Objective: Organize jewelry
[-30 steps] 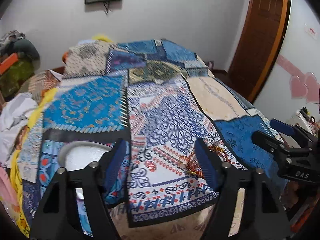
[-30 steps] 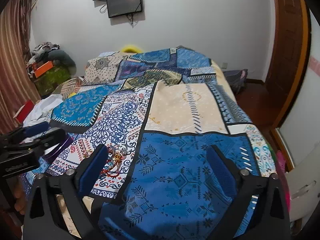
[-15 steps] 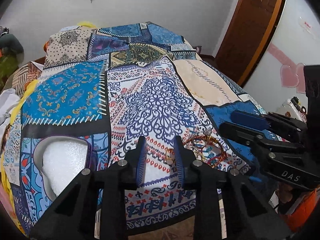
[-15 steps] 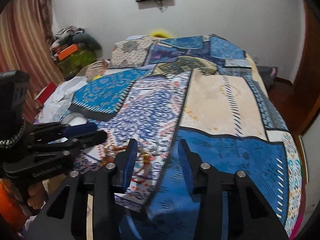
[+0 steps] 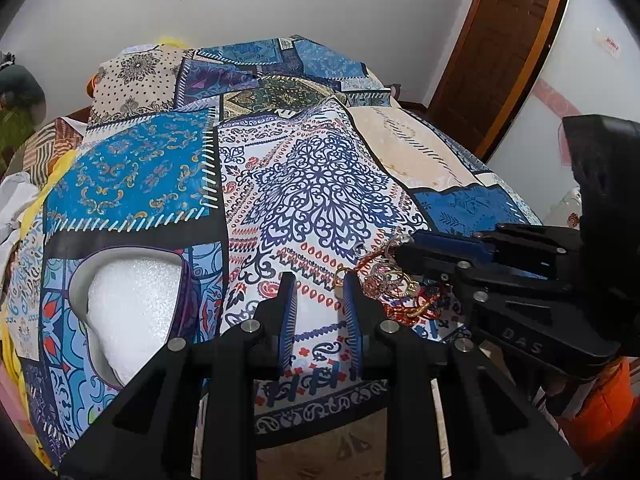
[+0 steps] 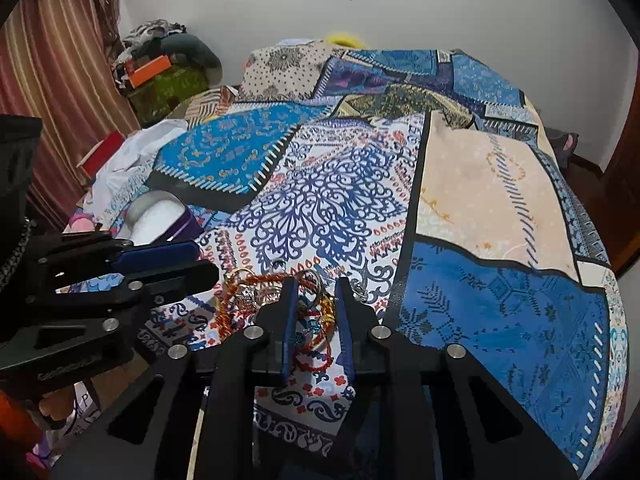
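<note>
Scene: a bed under a patchwork bedspread (image 6: 500,184), and near its close edge a tangle of jewelry (image 6: 276,300) — red-orange beaded strands, gold rings, a few silver pieces.
Jewelry, where: on the white-and-navy patterned patch, near the front edge of the bed, just right of the left gripper's tips and right under the right gripper's.
Box: a purple-rimmed jewelry box (image 5: 132,300) with white foam lining sits open to the left of the pile, well apart from it.
Right gripper: here it is, the right gripper (image 6: 316,308) down over the heap, jaws closing and nearly together; red beads and a gold ring show in the slim gap between its blue pads. Whether the pads have actually bitten on a strand, I cannot tell.
Left gripper: the left gripper (image 5: 320,304) hangs just left of the pile, jaws closing too, a narrow gap left, only bedspread showing between them — it holds nothing.
Step in hand: my read, the first pick out of the tangle, right side leading.
Next move calls for: a firm pinch on one piece, a slow lift so it frees from the knot, then a carry leftward to the foam-lined box.
Watch for: strands look interlinked, so one pull may drag the whole clump.
</note>
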The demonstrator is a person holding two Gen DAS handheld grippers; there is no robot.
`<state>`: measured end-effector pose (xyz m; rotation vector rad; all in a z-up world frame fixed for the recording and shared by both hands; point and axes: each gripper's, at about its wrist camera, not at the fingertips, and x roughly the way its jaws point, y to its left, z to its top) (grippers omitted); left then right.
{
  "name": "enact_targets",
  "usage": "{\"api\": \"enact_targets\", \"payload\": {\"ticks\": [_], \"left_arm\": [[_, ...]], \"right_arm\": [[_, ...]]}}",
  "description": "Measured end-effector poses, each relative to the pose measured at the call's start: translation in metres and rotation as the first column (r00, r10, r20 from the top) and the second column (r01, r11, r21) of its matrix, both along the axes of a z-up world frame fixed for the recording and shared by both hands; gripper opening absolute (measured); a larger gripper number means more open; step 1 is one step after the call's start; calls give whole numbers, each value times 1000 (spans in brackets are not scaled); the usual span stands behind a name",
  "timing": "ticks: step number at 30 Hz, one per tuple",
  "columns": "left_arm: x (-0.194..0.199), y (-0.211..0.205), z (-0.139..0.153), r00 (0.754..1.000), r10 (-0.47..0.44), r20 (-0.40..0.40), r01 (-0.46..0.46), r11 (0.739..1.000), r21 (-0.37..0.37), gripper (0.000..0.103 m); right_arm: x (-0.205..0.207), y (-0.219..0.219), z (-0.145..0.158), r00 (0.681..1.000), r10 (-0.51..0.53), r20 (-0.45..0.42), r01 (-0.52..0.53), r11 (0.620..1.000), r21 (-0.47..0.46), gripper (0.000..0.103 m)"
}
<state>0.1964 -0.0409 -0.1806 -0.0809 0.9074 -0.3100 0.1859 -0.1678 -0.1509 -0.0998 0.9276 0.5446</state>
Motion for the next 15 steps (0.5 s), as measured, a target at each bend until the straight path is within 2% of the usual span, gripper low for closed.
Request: {"api": "enact_targets", "payload": {"ticks": [15], "left_arm": [[-1, -2, 6, 1000, 3, 0, -3, 1000, -9, 23]], "right_arm": [[-8, -17, 15, 998, -35, 48, 34, 999, 32, 11]]}}
